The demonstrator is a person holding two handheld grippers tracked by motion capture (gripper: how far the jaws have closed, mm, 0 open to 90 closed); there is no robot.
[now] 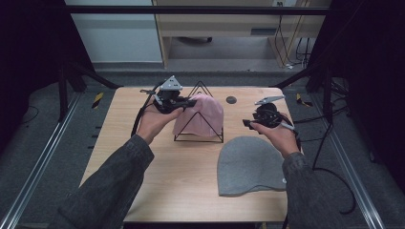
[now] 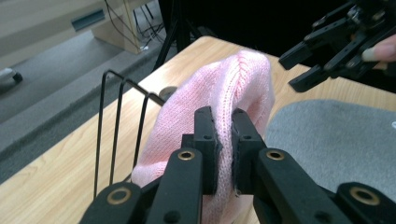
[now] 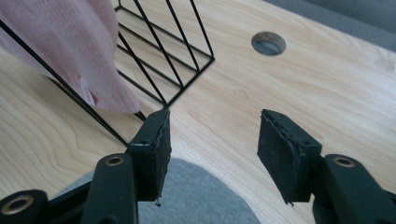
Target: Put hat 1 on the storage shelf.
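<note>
Left tongs [image 2: 224, 140] pinch pink hat [image 2: 233, 88] fold, steadying it over rack [image 2: 119, 121]; right tongs [image 3: 212, 149] spread, empty (near grey hat [image 1: 250, 164], maybe next).

- a light wooden table [image 1: 157, 181] is seen.
- a black wire rack [image 1: 199, 136] stands mid-table.
- a grey beanie [image 1: 250, 167] lies flat, right of the rack.
</note>
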